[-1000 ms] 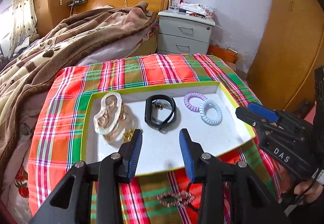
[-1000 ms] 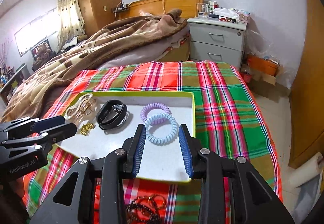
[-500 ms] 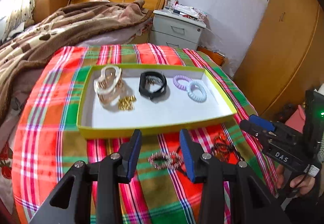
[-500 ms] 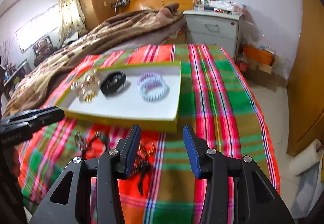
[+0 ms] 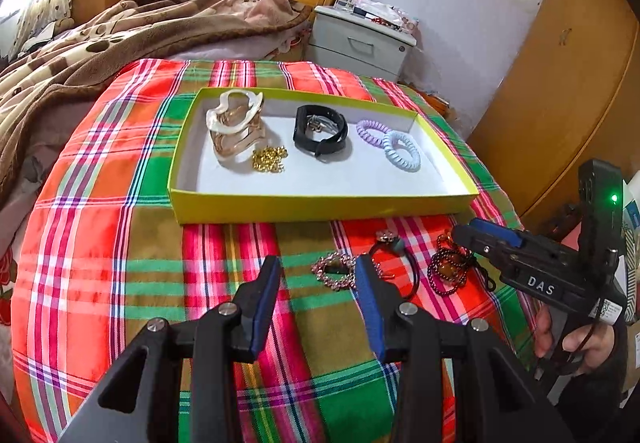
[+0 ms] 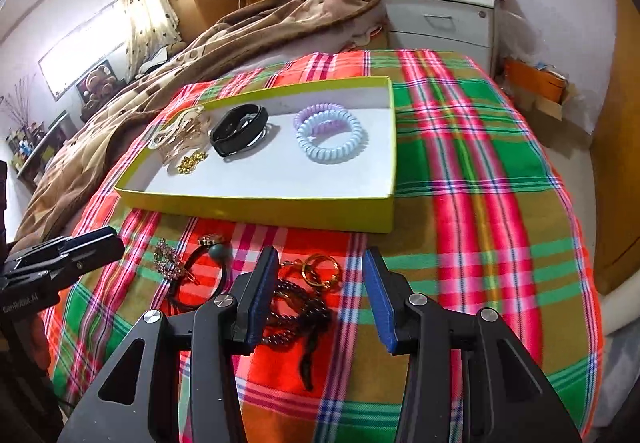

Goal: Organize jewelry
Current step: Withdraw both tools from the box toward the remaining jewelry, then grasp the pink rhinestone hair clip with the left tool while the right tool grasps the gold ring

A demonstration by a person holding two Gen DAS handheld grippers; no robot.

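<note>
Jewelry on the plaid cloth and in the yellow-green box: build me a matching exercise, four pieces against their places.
Things:
1. Black wristband
2. Pale blue coiled hair tie
3. Dark purple beaded bracelet
4. Small gold chain

Places:
A. In the yellow-green cardboard box, overlapping the lilac coiled tie
B. On the plaid cloth, outside the box
C. In the box, beside the cream and gold hair claws
D. Middle of the box

Pairs: 1-D, 2-A, 3-B, 4-C
</note>
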